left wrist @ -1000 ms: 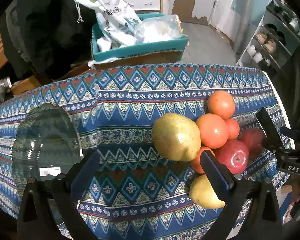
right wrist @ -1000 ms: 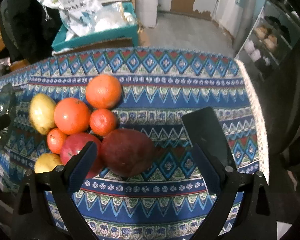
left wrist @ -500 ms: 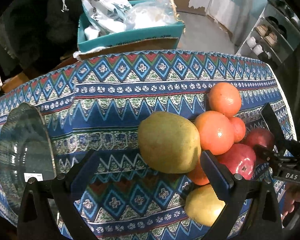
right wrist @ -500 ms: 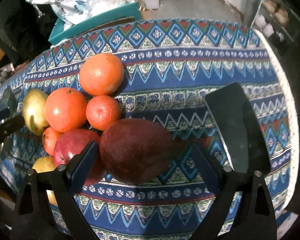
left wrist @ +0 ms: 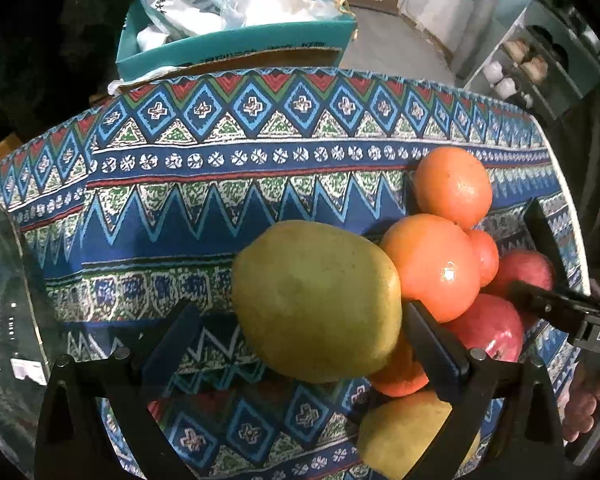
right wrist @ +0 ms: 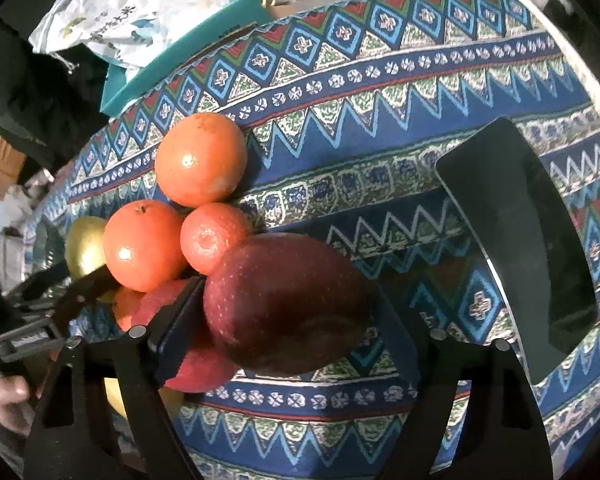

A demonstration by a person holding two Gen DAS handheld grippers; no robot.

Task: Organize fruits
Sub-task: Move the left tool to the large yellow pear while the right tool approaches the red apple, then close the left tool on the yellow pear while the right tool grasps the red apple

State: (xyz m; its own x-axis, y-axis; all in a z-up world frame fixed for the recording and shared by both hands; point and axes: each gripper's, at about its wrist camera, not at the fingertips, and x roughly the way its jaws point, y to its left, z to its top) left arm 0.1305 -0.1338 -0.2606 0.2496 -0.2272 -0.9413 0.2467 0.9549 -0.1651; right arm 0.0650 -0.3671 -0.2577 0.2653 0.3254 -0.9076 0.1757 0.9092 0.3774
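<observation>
A pile of fruit lies on the patterned tablecloth [left wrist: 228,184]. My left gripper [left wrist: 300,344] is open around a yellow-green pear [left wrist: 316,300]; its right finger touches the pear, the left finger stands apart. Beside it are oranges [left wrist: 432,264], a red apple [left wrist: 488,332] and a second yellow pear [left wrist: 404,436]. My right gripper [right wrist: 288,320] is open around a dark red apple [right wrist: 284,304], fingers close at both sides. Oranges [right wrist: 200,160] and a small tangerine [right wrist: 212,240] lie just behind it.
A clear glass plate [left wrist: 4,320] sits at the table's left edge. A teal cardboard box [left wrist: 236,48] with plastic bags stands behind the table. A black mirror-like flap [right wrist: 532,248] juts in at the right. Shelves stand at the far right.
Both grippers have moved forward and down onto the fruit. The pear now sits between the left fingers and the dark apple between the right fingers, whose jaws have narrowed.
</observation>
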